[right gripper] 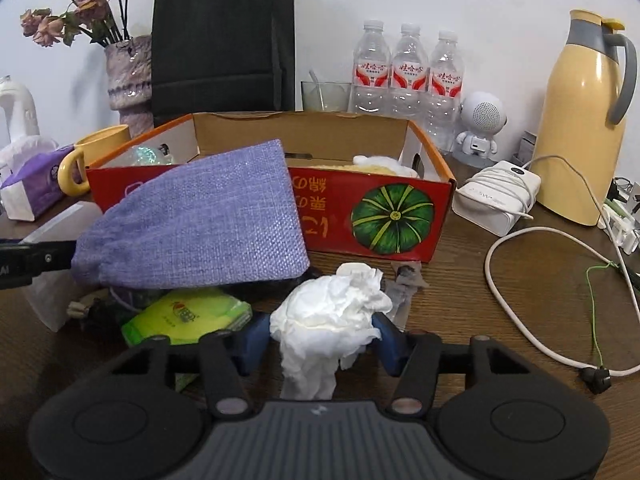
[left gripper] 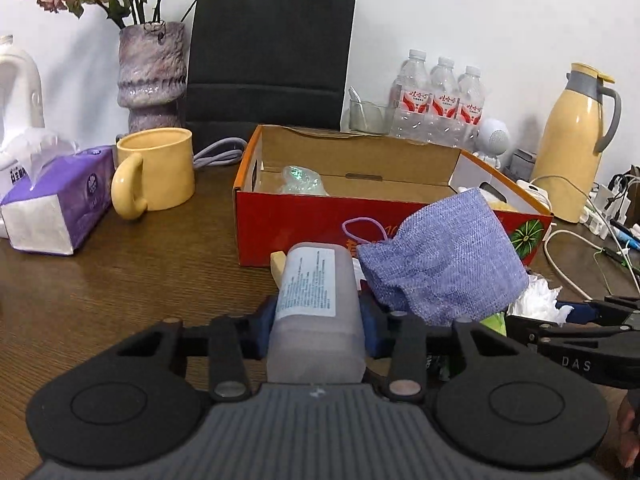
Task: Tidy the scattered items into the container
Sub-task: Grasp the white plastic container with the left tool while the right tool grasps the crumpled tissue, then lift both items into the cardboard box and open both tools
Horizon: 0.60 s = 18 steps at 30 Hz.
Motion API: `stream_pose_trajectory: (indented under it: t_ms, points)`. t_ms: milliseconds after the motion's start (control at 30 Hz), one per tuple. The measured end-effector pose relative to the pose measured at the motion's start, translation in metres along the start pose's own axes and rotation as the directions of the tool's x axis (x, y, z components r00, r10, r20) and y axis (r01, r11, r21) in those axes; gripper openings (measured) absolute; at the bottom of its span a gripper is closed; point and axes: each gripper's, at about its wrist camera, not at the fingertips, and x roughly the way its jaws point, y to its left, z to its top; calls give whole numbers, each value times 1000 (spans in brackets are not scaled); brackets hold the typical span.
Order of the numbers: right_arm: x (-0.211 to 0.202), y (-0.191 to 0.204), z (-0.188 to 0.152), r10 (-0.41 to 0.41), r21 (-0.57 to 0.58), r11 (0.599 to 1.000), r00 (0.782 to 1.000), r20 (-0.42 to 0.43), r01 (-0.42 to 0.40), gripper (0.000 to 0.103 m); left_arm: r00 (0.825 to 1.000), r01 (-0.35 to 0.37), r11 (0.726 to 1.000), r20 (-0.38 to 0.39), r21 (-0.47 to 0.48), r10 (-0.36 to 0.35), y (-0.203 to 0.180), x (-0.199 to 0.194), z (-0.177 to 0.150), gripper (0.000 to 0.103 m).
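Before the red box [left gripper: 300, 232], left hand-held gripper [left gripper: 316, 320] clamps a bottle [left gripper: 316, 304].

We see a translucent bottle [left gripper: 316, 312] with a white label lying on its side, a crumpled white tissue [right gripper: 332, 316], a purple woven pouch [right gripper: 200, 220] and a green packet [right gripper: 188, 316] before the open red cardboard box [right gripper: 320, 216] on the bench.

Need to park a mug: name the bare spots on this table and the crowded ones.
Bare wood lies between the tissue pack and the red box, and right of the box inside the white cable loop. Crowded: around the purple pouch and the back wall.
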Motion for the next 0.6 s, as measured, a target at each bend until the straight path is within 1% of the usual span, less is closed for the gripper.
stream_pose_trajectory:
  t_ms: [33,67,100,200,300,367,500,600]
  points:
    - [0,0,-1,-1,1,1000,1000,1,1,42,1000,-2,1000,1,6,2,-1,-1,-1,43]
    - [-2,0,-1,2,7,1000,1000,10,-2,34,1000,-6,1000,2,13,6,-3,-1,-1,42]
    - [-4,0,-1,6,12,1000,1000,14,-6,32,1000,-15,1000,5,20,15,-4,-3,-1,42]
    - [-17,0,1,-7,7,1000,999,48,7,28,998,-40,999,40,34,38,-9,-16,0,42]
    - [-39,0,0,-9,4,1000,996,86,9,27,994,-60,997,90,40,57,-11,-39,1,42]
    - [-60,0,-1,-7,4,1000,992,124,7,27,990,-71,997,125,25,68,-12,-59,-1,42]
    - [-103,2,-17,35,38,998,981,192,-43,28,979,-86,996,183,-36,91,-18,-96,-12,42]
    - [-128,11,-35,64,40,996,972,228,-75,27,975,-84,995,201,-45,91,-29,-117,-27,42]
